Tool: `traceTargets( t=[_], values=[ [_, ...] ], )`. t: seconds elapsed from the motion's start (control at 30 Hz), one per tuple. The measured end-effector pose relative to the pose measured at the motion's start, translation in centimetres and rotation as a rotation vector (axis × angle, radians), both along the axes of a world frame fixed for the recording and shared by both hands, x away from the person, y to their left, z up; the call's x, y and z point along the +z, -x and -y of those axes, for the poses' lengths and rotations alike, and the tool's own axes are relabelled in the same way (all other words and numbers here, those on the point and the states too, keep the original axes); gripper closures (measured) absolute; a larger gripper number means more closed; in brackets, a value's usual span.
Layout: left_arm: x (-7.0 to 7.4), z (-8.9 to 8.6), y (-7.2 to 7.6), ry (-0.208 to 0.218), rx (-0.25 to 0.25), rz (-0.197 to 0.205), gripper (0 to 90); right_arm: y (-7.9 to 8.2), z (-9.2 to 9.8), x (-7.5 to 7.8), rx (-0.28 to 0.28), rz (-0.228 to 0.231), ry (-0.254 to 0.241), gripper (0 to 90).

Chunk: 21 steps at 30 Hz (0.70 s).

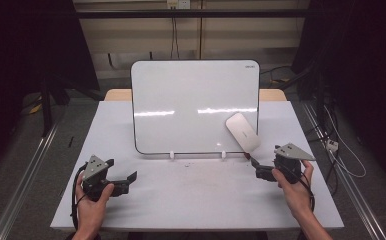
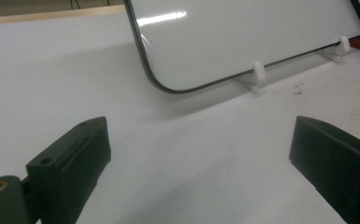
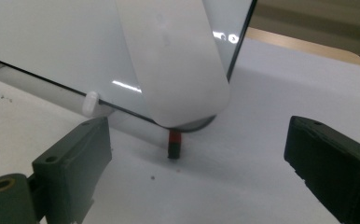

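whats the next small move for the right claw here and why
Probably ease the right claw forward toward the white eraser stuck on the whiteboard's lower right corner. Its jaws stand open with the eraser straight ahead but short of them, and a small red and black piece lies on the table between.

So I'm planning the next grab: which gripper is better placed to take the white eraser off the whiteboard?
Right gripper, probably: its open jaws already face the eraser close by, while the left gripper sits by the whiteboard's far corner.
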State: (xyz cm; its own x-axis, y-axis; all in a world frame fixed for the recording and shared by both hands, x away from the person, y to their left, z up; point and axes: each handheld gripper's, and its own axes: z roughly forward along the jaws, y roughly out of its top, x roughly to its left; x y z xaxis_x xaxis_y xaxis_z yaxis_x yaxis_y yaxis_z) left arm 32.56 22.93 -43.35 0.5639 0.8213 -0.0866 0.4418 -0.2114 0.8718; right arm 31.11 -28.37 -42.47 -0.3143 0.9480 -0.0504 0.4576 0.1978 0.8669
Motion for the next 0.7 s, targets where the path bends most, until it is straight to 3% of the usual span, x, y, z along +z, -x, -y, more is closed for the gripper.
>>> traceTargets(
  t=[0.23,0.4,0.63,0.7],
  values=[
    [0.0,0.0,0.0,-0.001,0.011,0.005,5.2,1.3,1.2,-0.6,-0.052,0.011,-0.034,8.9],
    [0.0,-0.1,-0.1,0.001,0.029,0.002,5.3,2.1,1.7,-0.7,-0.051,0.009,-0.041,8.8],
    [-0.1,-0.2,0.0,0.006,0.037,-0.004,5.3,3.3,2.6,-2.2,-0.072,0.01,-0.052,9.1],
    [-0.1,-0.1,0.1,-0.001,0.035,-0.007,5.2,3.6,2.6,-2.2,-0.08,0.031,-0.042,9.4]
  ],
)
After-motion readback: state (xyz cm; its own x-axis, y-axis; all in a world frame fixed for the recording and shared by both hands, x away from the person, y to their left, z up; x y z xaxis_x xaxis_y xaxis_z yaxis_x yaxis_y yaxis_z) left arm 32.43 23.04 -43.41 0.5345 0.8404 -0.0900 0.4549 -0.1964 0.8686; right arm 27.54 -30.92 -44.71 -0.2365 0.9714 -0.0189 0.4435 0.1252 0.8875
